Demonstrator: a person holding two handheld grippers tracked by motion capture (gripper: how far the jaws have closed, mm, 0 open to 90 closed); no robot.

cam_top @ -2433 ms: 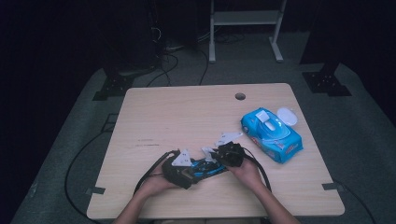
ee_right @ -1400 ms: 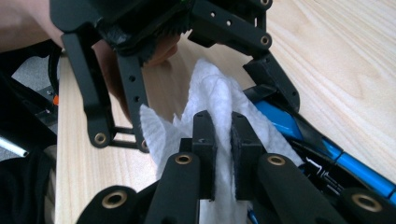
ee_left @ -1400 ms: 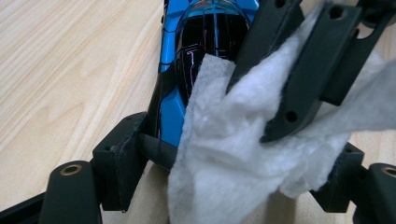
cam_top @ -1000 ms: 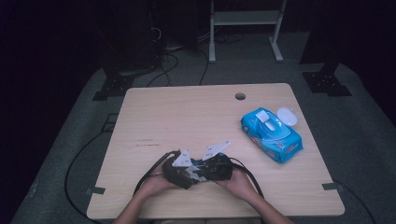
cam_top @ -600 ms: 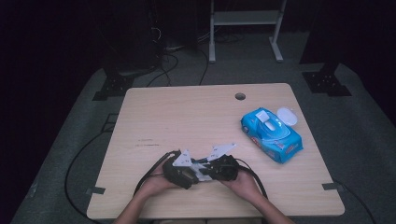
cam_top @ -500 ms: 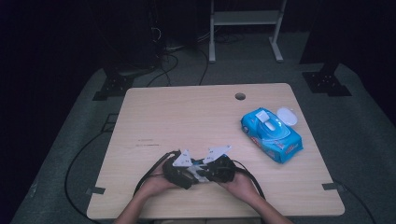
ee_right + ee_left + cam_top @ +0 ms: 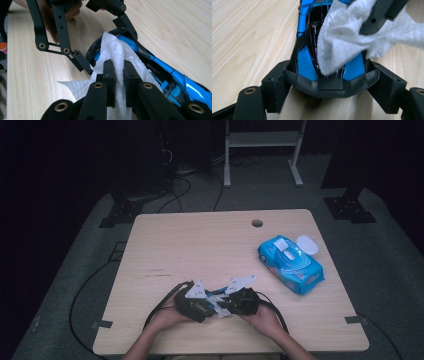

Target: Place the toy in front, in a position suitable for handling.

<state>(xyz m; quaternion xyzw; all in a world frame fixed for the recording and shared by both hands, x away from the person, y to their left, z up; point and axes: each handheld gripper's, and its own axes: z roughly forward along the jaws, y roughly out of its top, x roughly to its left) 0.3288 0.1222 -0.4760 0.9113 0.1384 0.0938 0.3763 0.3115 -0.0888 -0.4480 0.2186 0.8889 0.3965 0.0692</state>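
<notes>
Right gripper (image 7: pixel 227 306) drawn back to left gripper (image 7: pixel 212 306), pinching wipe (image 7: pixel 117 53), left clamping toy car (image 7: pixel 309 56), wooden table (image 7: pixel 200 245), dark room.

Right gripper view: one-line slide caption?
Right tool pinches a white wipe against the blue toy car held by the left tool.

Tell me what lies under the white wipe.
Under the white wipe, pinched by the right gripper, is the blue and black toy car clamped in the left gripper. The car's surface beneath the wipe is covered.
</notes>
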